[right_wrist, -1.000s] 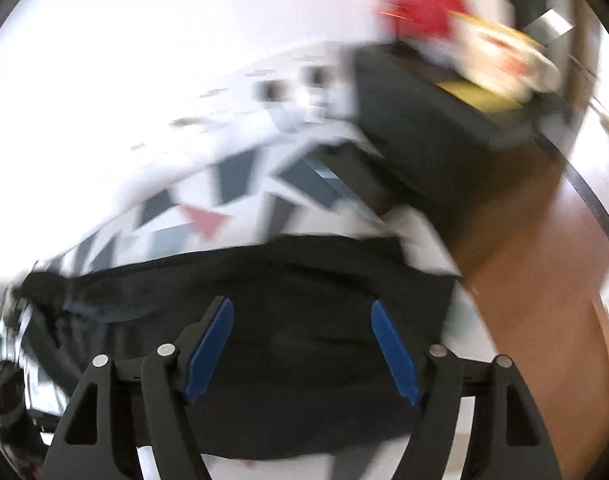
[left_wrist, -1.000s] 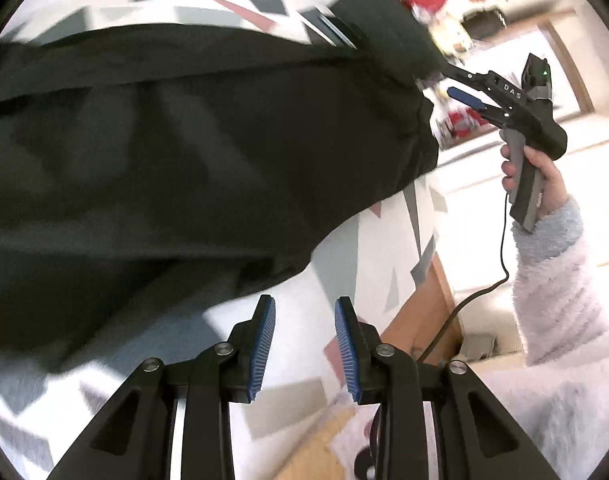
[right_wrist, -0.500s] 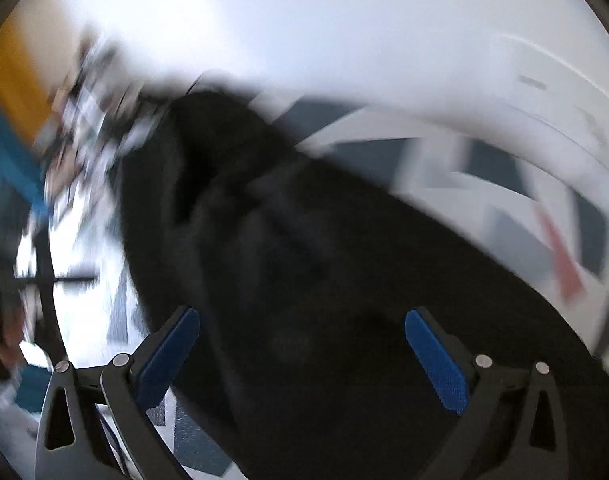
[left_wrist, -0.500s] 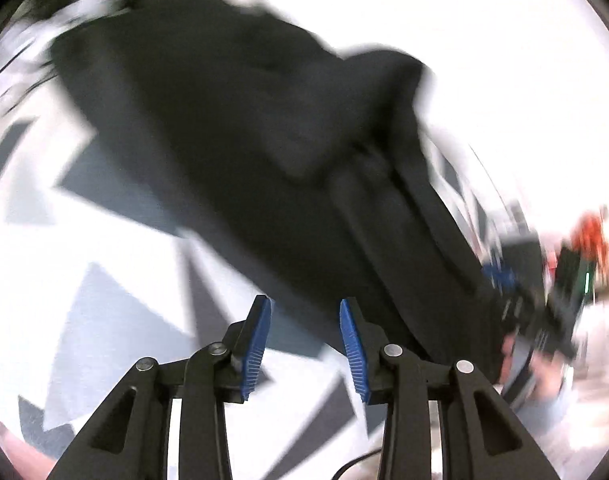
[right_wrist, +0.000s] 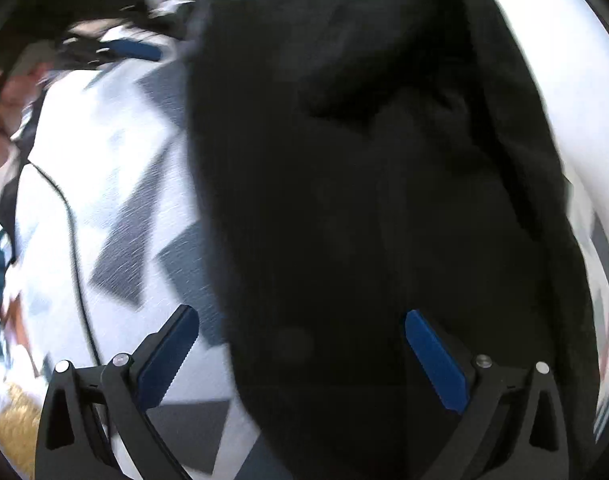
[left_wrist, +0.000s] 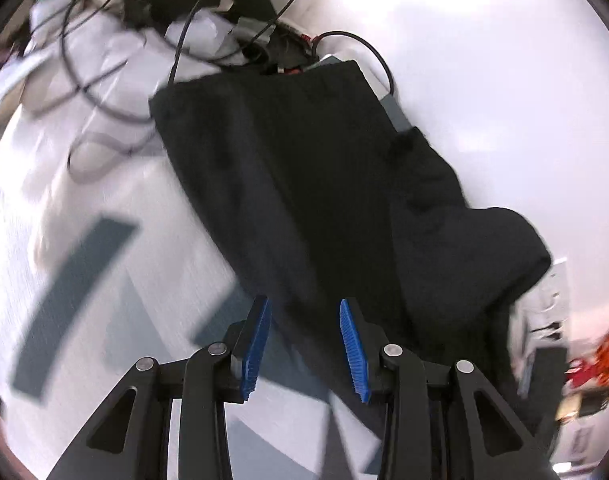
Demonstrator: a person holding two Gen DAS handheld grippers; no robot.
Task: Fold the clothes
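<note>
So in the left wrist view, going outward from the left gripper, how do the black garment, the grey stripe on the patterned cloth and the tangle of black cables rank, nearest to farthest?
1. Black garment: its lower edge lies just beyond the left gripper, slightly right.
2. Grey stripe: off to the left, on the patterned cloth.
3. Black cables: farthest, at the upper left, beyond the garment's far edge.

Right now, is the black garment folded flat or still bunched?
Partly folded, still bunched: black garment lies doubled on the patterned cover, with a rumpled lump at one edge.
</note>
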